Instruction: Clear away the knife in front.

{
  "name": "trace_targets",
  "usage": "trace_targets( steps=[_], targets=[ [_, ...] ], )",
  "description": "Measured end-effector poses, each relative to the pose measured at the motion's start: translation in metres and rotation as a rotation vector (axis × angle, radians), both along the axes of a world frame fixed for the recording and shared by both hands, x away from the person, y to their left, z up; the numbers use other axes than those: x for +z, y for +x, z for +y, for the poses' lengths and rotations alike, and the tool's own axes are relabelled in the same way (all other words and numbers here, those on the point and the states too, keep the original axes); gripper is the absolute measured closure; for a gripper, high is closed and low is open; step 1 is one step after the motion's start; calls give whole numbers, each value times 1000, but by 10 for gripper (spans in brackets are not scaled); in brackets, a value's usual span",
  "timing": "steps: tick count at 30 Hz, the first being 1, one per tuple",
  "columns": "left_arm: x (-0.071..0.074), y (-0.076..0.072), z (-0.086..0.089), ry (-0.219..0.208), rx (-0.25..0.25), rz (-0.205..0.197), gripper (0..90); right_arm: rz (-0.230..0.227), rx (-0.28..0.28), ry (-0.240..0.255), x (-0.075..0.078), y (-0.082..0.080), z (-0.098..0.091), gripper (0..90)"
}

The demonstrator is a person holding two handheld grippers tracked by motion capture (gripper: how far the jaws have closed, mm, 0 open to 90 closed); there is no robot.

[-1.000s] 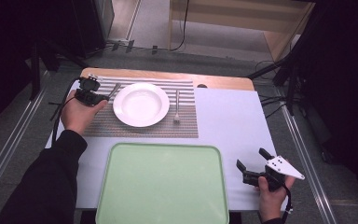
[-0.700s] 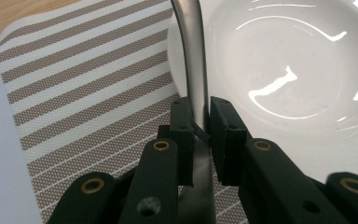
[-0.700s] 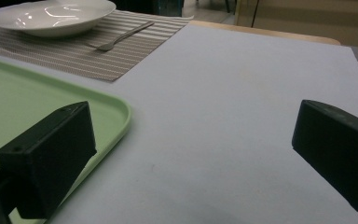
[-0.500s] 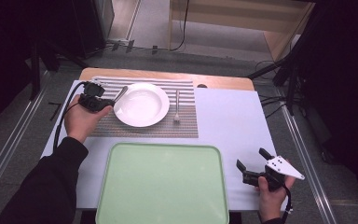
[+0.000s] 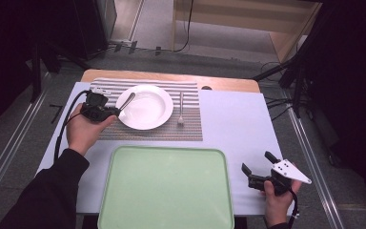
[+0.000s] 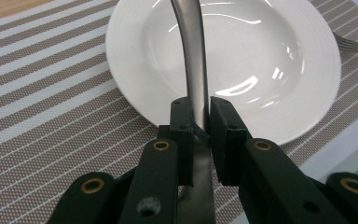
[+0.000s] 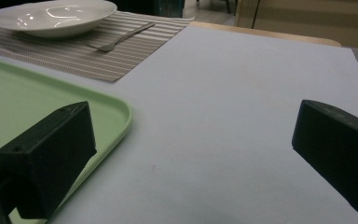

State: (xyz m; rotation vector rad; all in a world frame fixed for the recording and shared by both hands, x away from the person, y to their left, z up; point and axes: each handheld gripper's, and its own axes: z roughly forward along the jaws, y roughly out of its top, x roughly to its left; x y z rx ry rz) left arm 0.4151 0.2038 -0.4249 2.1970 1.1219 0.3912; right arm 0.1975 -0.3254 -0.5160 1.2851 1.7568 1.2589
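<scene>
Upper left of the high view: left gripper [image 5: 106, 111] pinching a spoon [image 6: 193, 60] by its handle, bowl end over the plate [image 5: 145, 106].
Best kept clamped and level, lifted clear of the rim before swinging toward the tray [image 5: 167, 191]; right gripper [image 5: 259, 171] spread, idle at lower right.

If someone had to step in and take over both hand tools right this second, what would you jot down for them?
Left gripper: fingers shut on the spoon by its handle; the spoon is lifted, its far end over the white plate.
Right gripper: open, holding nothing, above bare table beside the green tray.
Fork: lies on the striped placemat, right of the plate.
Done: spoon picked up.
Left: probably carry spoon, then fork and plate, to the tray, which holds nothing yet.
</scene>
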Motion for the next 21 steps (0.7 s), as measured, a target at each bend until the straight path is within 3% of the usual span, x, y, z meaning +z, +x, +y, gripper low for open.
trace_targets(
  steps=[21],
  targets=[
    [-2, -44, -13, -43, -66, -35, 790, 0, -1, 0, 0, 0, 0, 0]
  ],
)
